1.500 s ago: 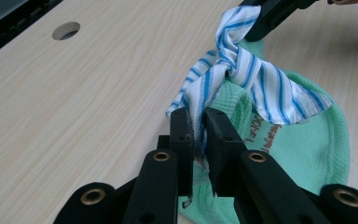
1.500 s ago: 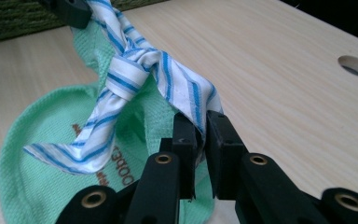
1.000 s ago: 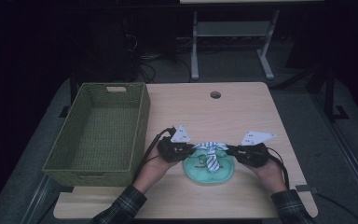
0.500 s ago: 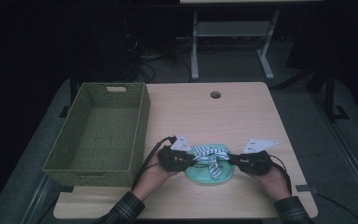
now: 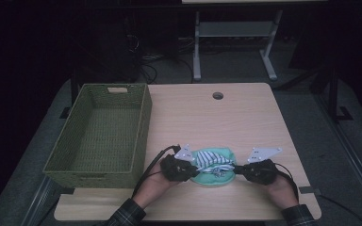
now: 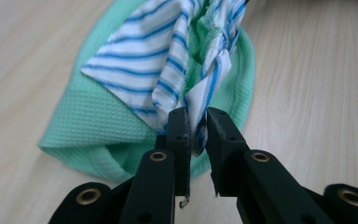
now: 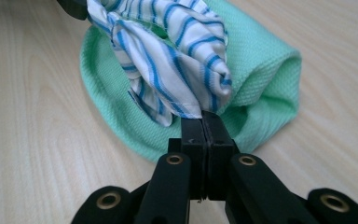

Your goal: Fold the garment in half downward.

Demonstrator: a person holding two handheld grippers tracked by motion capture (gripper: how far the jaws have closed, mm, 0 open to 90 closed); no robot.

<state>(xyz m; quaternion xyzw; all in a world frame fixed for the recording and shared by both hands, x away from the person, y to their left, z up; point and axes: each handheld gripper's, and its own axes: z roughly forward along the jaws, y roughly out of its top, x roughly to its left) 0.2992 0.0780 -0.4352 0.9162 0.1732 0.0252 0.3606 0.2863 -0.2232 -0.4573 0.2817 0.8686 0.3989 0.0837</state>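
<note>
As both hands sink toward the worktop [image 5: 264, 122], your left gripper [image 6: 196, 122] and right gripper [image 7: 202, 122] have just closed further, jaws pinching the striped cloth [image 5: 213, 158] between them, over the green cloth [image 5: 217, 180], so lay it flat.

High view: dim, the room beyond the table [image 5: 245, 117] nearly black – only the tabletop is evenly lit, shadows soft. Gripper views: bright, diffuse light, no glare – nearest jaw parts slightly soft, far edges blurred.
</note>
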